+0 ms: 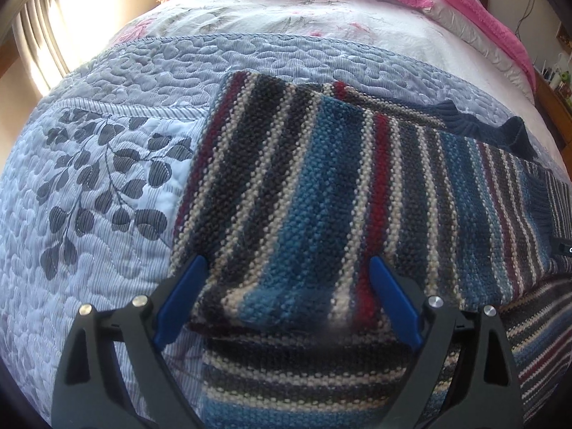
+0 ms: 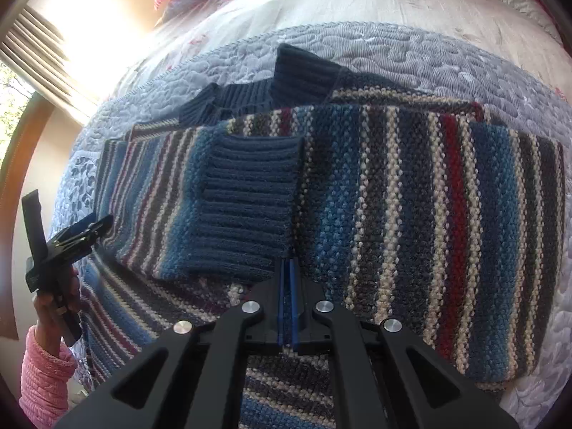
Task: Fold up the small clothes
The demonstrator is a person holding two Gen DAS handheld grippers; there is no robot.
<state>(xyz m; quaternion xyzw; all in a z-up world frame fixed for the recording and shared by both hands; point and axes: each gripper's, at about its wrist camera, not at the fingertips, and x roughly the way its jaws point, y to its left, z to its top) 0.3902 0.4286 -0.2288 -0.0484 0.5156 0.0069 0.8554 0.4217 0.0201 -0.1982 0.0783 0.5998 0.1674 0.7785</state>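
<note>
- One striped knitted sweater [image 1: 321, 186] is seen lying partly folded on a blue-grey quilted bedspread [image 1: 89, 164] printed with dark leaves.
- No readable writing is found; a small dark tag [image 1: 561, 248] at the sweater's right edge is too blurred to read.
- The left gripper [image 1: 287, 268] is held with its two blue fingers [image 1: 178, 296] spread wide above the sweater, nothing between them.
- The right gripper [image 2: 289, 268] is seen with its blue fingers pressed together at the edge of a ribbed navy cuff [image 2: 246, 200]; whether fabric is pinched cannot be told.
- One pink sleeve [image 2: 43, 375] is visible.
</note>
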